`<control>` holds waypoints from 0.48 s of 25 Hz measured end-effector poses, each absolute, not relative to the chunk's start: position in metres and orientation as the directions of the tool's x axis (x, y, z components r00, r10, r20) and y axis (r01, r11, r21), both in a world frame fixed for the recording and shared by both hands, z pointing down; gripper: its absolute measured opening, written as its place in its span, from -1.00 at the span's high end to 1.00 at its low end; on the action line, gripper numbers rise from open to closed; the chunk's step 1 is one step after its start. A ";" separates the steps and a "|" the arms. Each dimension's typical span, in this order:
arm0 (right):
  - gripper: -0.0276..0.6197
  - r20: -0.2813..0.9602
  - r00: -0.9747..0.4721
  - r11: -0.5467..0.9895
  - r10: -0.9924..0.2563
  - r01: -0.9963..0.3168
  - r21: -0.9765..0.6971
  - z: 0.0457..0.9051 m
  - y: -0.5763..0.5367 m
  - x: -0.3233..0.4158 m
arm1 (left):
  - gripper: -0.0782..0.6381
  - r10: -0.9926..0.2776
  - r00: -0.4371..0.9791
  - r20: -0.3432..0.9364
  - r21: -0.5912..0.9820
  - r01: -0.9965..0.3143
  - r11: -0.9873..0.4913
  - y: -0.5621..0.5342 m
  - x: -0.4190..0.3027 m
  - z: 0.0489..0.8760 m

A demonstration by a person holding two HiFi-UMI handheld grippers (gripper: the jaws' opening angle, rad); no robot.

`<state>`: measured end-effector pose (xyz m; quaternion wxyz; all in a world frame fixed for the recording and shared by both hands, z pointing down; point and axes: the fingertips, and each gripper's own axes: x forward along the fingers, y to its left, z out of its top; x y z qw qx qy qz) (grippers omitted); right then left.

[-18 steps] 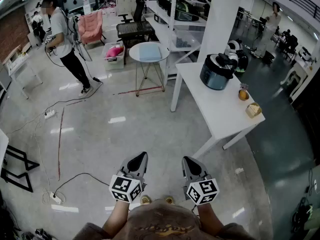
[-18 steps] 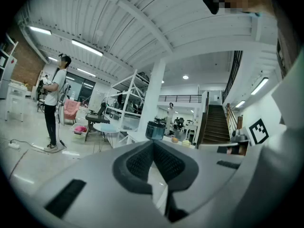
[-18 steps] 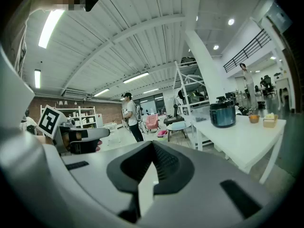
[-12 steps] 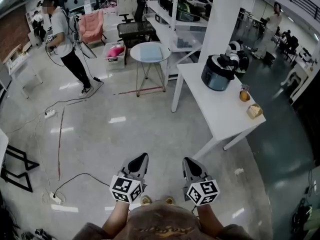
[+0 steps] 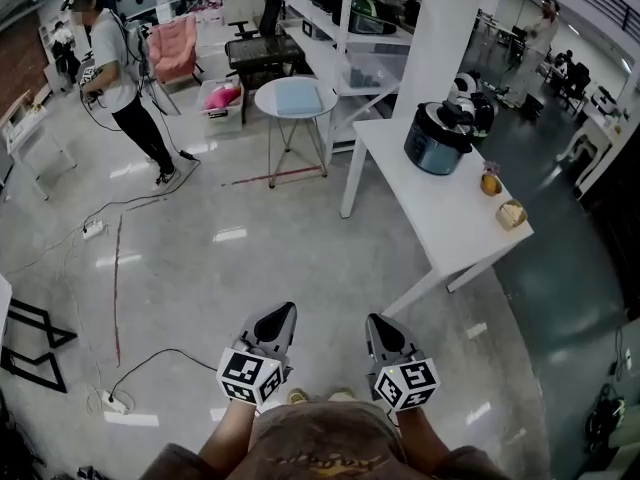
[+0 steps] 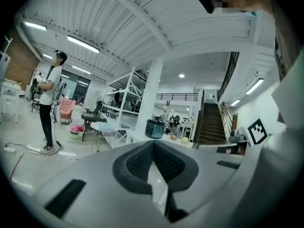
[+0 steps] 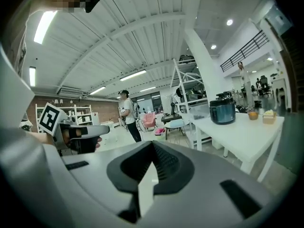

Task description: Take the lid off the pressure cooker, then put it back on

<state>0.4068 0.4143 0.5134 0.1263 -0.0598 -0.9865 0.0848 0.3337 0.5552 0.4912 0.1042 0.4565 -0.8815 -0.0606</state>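
The dark blue pressure cooker (image 5: 437,139) stands with its black lid on at the far end of a white table (image 5: 440,218), well ahead and to my right. It shows small in the left gripper view as the cooker (image 6: 155,128) and in the right gripper view as the cooker (image 7: 222,111). My left gripper (image 5: 283,315) and right gripper (image 5: 373,323) hang side by side over the floor near my body, far from the table. Both are shut and hold nothing.
An orange fruit (image 5: 489,184) and a small box (image 5: 511,213) lie on the table beyond the cooker. A round side table (image 5: 291,101), shelving (image 5: 345,28) and a white pillar (image 5: 445,28) stand behind. A person (image 5: 115,83) stands far left. Cables (image 5: 115,268) run across the floor.
The view has shifted slightly as I move forward; the table and cooker sit a little nearer. Both grippers keep their place and stay shut.
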 end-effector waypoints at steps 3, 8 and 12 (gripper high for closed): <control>0.93 0.243 -0.961 0.980 0.133 0.092 -0.174 0.519 0.423 0.400 | 0.77 -0.819 -0.555 0.141 0.185 -0.798 0.573 0.563 0.326 0.491; 0.93 0.245 -0.960 0.982 0.133 0.094 -0.166 0.520 0.428 0.380 | 0.77 -0.822 -0.555 0.126 0.195 -0.799 0.569 0.571 0.308 0.487; 0.92 0.239 -0.963 0.982 0.124 0.085 -0.167 0.522 0.421 0.360 | 0.77 -0.824 -0.553 0.123 0.201 -0.799 0.567 0.567 0.289 0.491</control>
